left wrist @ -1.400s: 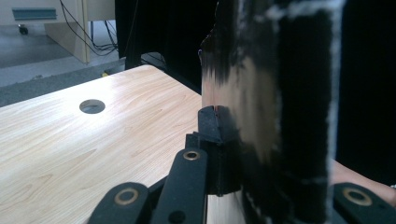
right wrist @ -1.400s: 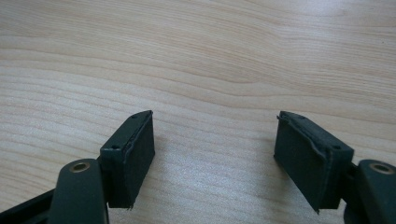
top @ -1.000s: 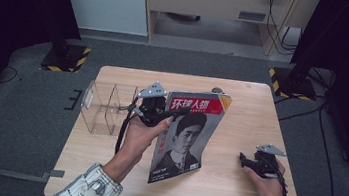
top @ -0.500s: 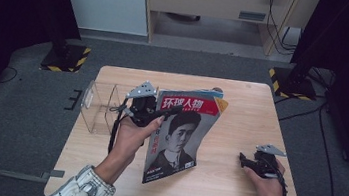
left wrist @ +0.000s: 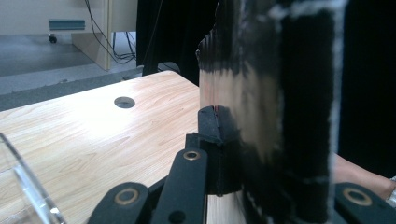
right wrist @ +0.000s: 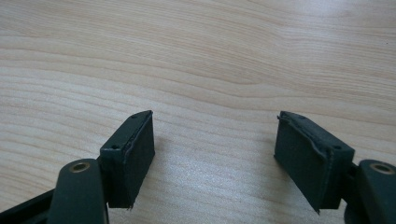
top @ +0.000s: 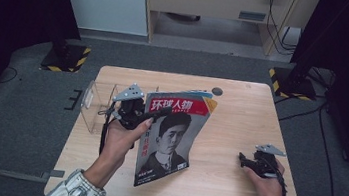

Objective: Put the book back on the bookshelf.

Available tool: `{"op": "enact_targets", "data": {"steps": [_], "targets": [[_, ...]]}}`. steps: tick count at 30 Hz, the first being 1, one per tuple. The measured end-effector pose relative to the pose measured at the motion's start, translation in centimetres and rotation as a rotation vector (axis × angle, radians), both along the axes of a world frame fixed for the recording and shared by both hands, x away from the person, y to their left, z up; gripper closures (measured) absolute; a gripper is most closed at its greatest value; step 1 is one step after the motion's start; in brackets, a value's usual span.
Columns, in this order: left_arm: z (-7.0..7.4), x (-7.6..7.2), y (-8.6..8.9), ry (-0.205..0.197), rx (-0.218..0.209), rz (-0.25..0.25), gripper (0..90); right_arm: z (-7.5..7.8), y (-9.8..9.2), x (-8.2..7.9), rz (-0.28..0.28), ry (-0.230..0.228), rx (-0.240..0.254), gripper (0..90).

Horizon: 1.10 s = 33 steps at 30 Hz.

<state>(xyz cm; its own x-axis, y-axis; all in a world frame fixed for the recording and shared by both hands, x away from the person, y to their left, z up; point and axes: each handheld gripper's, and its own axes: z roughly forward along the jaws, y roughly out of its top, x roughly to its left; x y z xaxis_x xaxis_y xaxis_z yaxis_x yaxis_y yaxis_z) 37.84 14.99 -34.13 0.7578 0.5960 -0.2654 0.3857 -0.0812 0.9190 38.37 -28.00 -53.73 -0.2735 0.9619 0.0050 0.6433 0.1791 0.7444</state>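
Magazine (top: 170,138) shifted left w/ left hand-held gripper (top: 145,118); left gripper view: clamped edge.

The magazine (top: 170,138) is sitting mid-frame above the table (top: 232,185), the clear holder (top: 95,104) standing at its left, the right gripper (top: 245,159) lying lower right.

The left forearm (top: 107,158) was raised from the near edge of the table, slanting forward, with the left hand (top: 122,134) wrapped around the left gripper (top: 152,117). Its jaws were clamped tight. The right hand (top: 266,177) was laid low near the table's right edge, and the right gripper (top: 243,159) was pointed leftward, its jaws parted, its pads (right wrist: 135,151) empty.
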Motion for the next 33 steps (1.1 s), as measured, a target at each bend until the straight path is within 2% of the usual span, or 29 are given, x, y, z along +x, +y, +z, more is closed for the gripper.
{"op": "enact_targets", "data": {"steps": [2,5,33], "targets": [[0.1,-0.2,0.4,-0.005,0.000,0.000,86.7,0.0,0.0,0.0,0.001,0.000,0.000,28.5],[0.0,-0.5,1.4,-0.002,-0.020,0.005,86.7,0.0,0.0,0.0,0.001,0.000,0.001,28.4],[-0.1,-2.3,6.0,-0.012,-0.038,0.059,86.7,0.0,0.1,0.0,0.000,0.003,0.001,28.3]]}}
